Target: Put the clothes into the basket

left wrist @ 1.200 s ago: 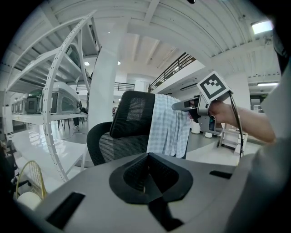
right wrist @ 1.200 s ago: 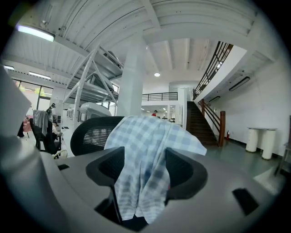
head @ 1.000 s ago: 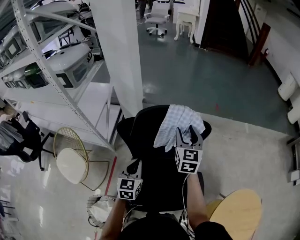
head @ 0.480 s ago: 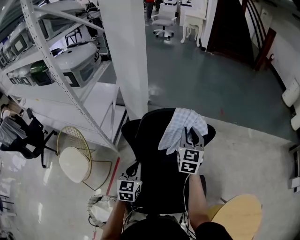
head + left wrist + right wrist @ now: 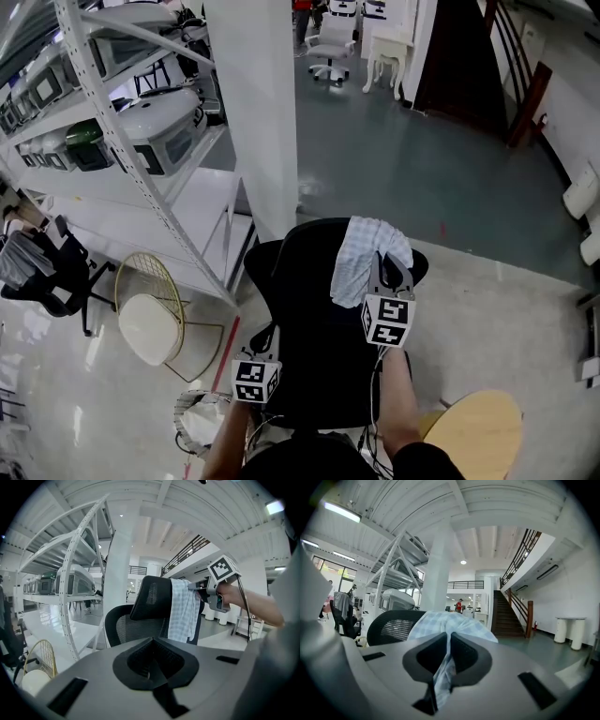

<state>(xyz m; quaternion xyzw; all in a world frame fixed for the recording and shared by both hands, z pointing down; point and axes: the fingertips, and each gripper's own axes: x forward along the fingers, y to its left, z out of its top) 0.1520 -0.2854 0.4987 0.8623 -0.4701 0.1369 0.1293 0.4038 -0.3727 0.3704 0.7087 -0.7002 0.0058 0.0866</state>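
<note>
Clothes: a pale blue-and-white checked cloth (image 5: 361, 255) hangs over the top edge of a black mesh office chair (image 5: 314, 319), towards the right end of that edge; part of it falls down the back's near face.
Right gripper: the right gripper (image 5: 394, 269) is at the chair's top edge. Its jaws have just been closing and now stand narrow, pinching a fold of the cloth that runs down between them.
Left gripper: the left gripper (image 5: 265, 337) hovers low by the chair's left edge, well apart from the cloth. Its jaws are together with nothing between them.
Basket: a white mesh basket (image 5: 190, 410) stands on the floor at the lower left, just beside the person's left forearm, which covers part of its rim.
In the way: the chair's wide back and seat lie between the held cloth and the basket.
Left surroundings: a gold wire chair (image 5: 165, 281) with a white cushion stands near the basket; behind it is a white metal shelf rack (image 5: 103, 122) loaded with appliances.
Ahead: a white pillar (image 5: 262, 112) rises just behind the chair.
Right surroundings: the edge of a round wooden table (image 5: 473, 427) shows at the lower right, near the person's right arm.
Far end: a white office chair (image 5: 333, 42) and a dark staircase (image 5: 459, 56).
</note>
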